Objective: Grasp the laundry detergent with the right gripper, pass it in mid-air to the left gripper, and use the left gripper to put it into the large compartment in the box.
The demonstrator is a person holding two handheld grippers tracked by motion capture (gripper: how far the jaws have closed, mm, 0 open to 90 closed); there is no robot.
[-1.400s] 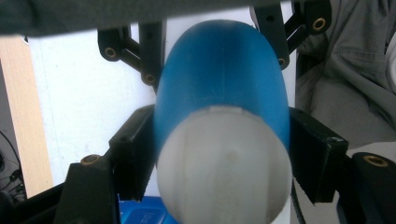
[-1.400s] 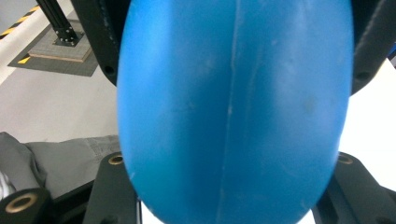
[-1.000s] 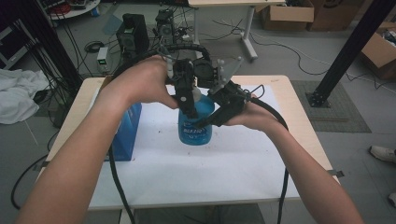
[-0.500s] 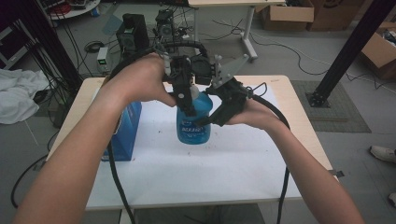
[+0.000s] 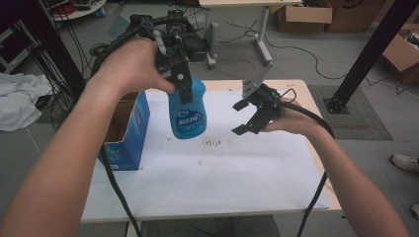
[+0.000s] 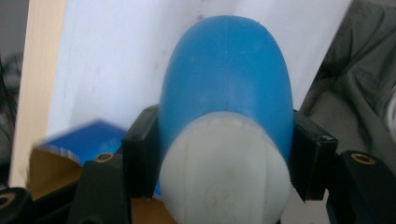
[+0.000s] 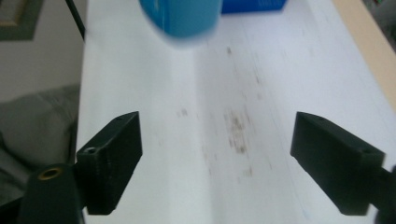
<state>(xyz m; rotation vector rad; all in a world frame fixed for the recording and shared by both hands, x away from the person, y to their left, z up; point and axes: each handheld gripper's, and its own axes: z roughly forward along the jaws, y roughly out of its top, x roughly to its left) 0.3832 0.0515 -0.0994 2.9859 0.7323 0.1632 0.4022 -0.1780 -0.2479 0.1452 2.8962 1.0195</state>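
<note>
Clamping a blue plastic bottle (image 5: 188, 116) with white cap just below that cap, left tool (image 5: 182, 86) holding it clear above the white desk (image 5: 222, 173); white label lettering too blurred to read. Beside it, right tool (image 5: 244, 117) spread wide, empty. Under left tool, open blue cardboard box (image 5: 126, 133).

Left gripper (image 5: 182, 91) raised high, black jaws pointing down, clamped tight on blue plastic bottle (image 5: 188, 113). Right gripper (image 5: 243, 116) lower, off to side, jaws spread wide, nothing between. Both forearms stretched forward.
</note>
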